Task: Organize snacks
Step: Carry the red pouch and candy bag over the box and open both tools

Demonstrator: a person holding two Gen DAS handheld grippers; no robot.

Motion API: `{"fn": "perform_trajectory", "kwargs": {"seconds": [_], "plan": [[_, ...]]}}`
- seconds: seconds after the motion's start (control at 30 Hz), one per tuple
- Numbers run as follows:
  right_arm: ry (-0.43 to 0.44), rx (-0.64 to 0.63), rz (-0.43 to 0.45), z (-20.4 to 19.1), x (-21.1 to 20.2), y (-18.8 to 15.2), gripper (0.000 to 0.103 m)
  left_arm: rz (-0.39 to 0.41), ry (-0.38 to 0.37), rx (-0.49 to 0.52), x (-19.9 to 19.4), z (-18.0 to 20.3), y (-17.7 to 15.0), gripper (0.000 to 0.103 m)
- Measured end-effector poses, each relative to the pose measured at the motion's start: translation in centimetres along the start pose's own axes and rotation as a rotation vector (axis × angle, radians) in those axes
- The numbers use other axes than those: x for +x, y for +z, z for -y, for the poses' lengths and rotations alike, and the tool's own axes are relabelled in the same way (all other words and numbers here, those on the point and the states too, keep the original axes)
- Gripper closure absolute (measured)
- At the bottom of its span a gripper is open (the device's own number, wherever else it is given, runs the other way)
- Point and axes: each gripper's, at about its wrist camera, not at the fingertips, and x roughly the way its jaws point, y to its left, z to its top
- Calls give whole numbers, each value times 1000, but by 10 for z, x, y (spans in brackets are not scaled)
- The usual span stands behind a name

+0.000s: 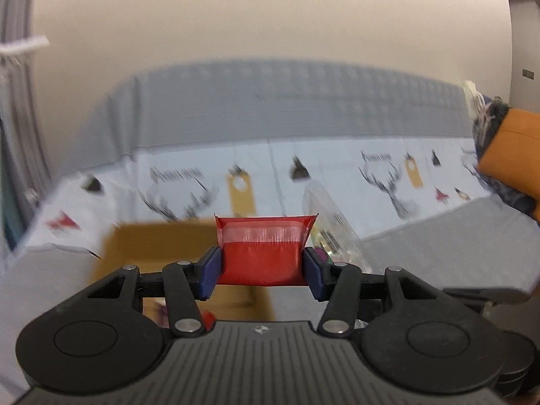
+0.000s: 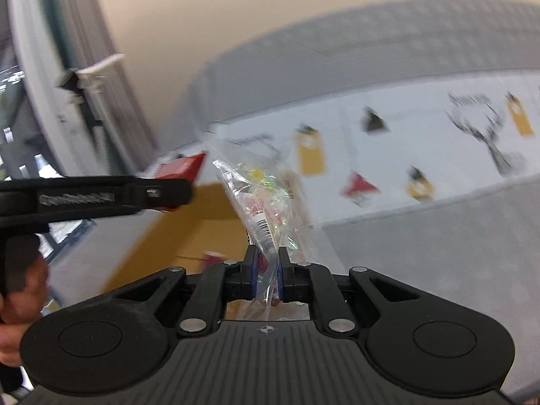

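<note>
Cardboard box [image 1: 152, 246] before patterned cloth [image 1: 337, 165]; cushion [image 1: 513, 148] far right.

You had almost nothing legible in front of you. The printed cloth [image 1: 337, 168] carried dark script above each antler drawing [image 1: 391, 182], but motion blur smeared it beyond reading in both wrist views. On the clear candy bag [image 2: 266, 199], which stood in front of that cloth, a white label with a barcode [image 2: 263, 229] showed no digits you could make out, and a short line of small print [image 2: 288, 187] near the bag's right edge was likewise too blurred.
</note>
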Motion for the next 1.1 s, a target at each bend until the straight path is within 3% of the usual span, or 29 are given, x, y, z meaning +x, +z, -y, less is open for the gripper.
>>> {"fn": "perform_trajectory", "kwargs": {"seconds": [0.27, 0.43, 0.67, 0.87, 1.1], "plan": [[88, -119, 87, -85, 1, 55, 92, 123, 44, -104, -48, -64, 24, 45], [83, -228, 104, -112, 18, 67, 92, 150, 100, -114, -42, -87, 22, 45], [48, -204, -25, -107, 89, 43, 92, 14, 104, -167, 32, -121, -14, 45], [-59, -236, -151, -86, 152, 8, 92, -149, 100, -209, 106, -146, -56, 45], [-91, -222, -235, -76, 188, -20, 92, -277, 82, -279, 147, -165, -97, 45]]}}
